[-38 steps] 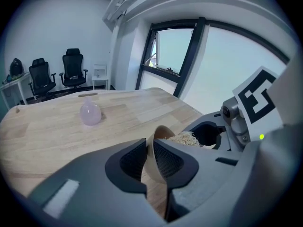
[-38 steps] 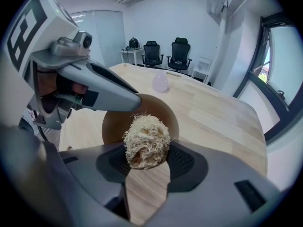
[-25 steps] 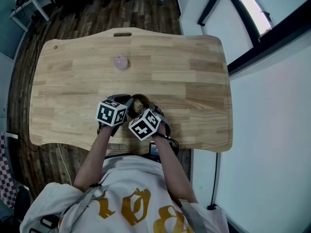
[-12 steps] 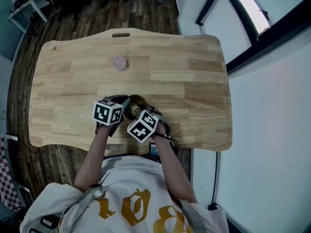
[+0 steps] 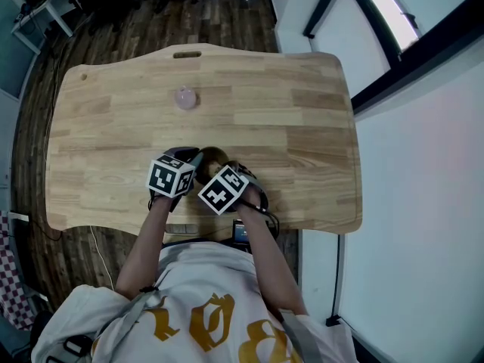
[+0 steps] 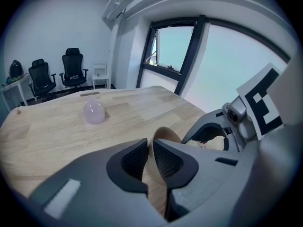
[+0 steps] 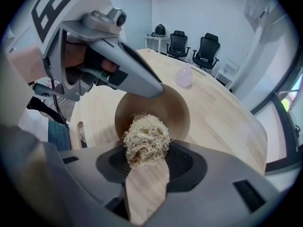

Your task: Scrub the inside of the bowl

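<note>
Right claw (image 7: 144, 161) forward (bowl (image 5: 213, 156) half-hidden)

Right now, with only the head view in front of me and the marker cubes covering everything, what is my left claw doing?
Observer: The left claw is shut on the rim of the brown wooden bowl, with the bowl's wall pinched between its jaws.
Operator: And the right claw?
Observer: The right claw is shut on a pale fibrous scrubber ball, held in front of the tipped bowl's open mouth. I cannot tell whether it touches the inside.
</note>
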Tool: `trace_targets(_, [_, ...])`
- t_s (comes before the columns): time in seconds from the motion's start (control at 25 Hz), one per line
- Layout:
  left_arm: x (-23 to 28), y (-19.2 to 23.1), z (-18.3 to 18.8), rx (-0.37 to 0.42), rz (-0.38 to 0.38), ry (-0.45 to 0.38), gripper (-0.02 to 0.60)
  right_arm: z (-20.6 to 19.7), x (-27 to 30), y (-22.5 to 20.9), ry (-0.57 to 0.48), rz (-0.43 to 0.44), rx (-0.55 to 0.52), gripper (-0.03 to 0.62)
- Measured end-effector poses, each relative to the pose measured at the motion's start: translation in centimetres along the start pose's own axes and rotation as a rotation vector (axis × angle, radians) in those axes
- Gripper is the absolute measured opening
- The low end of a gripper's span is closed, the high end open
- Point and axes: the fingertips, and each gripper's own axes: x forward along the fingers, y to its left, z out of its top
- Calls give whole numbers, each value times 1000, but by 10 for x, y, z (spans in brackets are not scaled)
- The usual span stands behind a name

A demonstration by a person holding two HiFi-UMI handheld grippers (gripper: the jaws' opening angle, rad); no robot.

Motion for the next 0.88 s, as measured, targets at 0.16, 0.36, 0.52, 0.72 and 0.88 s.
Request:
trace_targets(0.16, [-1,-1,1,-1,-1,-4,34,-3,-1,-5,7,-14,15,181])
trace_targets(0.36, [0,-5,3,-3,-11,0,34,-5,-2,-9,7,-29,31,181])
trace_targets(0.52, [1,-6,3,-28,-24,-9,34,-3,-5,-17,-15,-68,42,181])
trace_targets(0.72, [5,-16,2,-44,-60,0,34,4,-10,-25,-48,-115,36,181])
trace_targets(0.88, [8,-21,2,-39,-70,5,34,8,-11,-27,-65,-134,1,181])
